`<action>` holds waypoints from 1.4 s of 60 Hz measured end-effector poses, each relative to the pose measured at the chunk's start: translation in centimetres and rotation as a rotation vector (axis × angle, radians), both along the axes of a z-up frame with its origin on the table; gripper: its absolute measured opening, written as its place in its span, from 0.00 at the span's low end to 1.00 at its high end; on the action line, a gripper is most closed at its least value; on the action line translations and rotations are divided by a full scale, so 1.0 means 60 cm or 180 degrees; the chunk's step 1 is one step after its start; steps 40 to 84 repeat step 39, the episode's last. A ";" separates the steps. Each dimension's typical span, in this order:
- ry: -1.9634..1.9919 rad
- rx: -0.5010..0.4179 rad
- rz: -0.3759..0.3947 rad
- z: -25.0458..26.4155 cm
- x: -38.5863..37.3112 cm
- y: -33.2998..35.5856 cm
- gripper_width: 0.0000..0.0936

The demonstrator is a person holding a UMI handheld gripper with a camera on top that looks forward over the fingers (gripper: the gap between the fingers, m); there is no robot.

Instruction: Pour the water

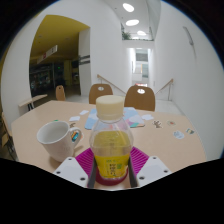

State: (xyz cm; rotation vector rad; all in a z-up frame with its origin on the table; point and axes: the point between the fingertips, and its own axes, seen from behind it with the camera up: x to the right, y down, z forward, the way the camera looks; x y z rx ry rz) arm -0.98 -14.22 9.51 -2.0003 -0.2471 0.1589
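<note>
Gripper view is showing the tongs [111, 172] clamping an upright bottle [111, 140] – the mug [56, 140] is standing just left, slightly farther, on the worktop [170, 140].

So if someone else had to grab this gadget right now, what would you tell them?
Gripper: its two fingers are closed on the bottle, which stands upright between them with its cap on.
Mug: on the table, to the left of the bottle and a little beyond the fingers, opening up.
Done: the bottle is grasped.
Left: the cap is not yet off; then bring the bottle over the mug and pour. I cannot tell whether the mug holds any water.
</note>
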 end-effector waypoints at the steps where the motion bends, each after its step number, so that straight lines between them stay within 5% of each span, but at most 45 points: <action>1: -0.0002 -0.0056 -0.0013 -0.002 0.001 -0.004 0.56; 8: 0.0081 -0.0231 0.0051 0.001 -0.008 -0.077 0.94; 39: 0.0410 -0.0038 0.0064 0.144 0.042 -0.489 0.92; 84: 0.0410 -0.0038 0.0064 0.144 0.042 -0.489 0.92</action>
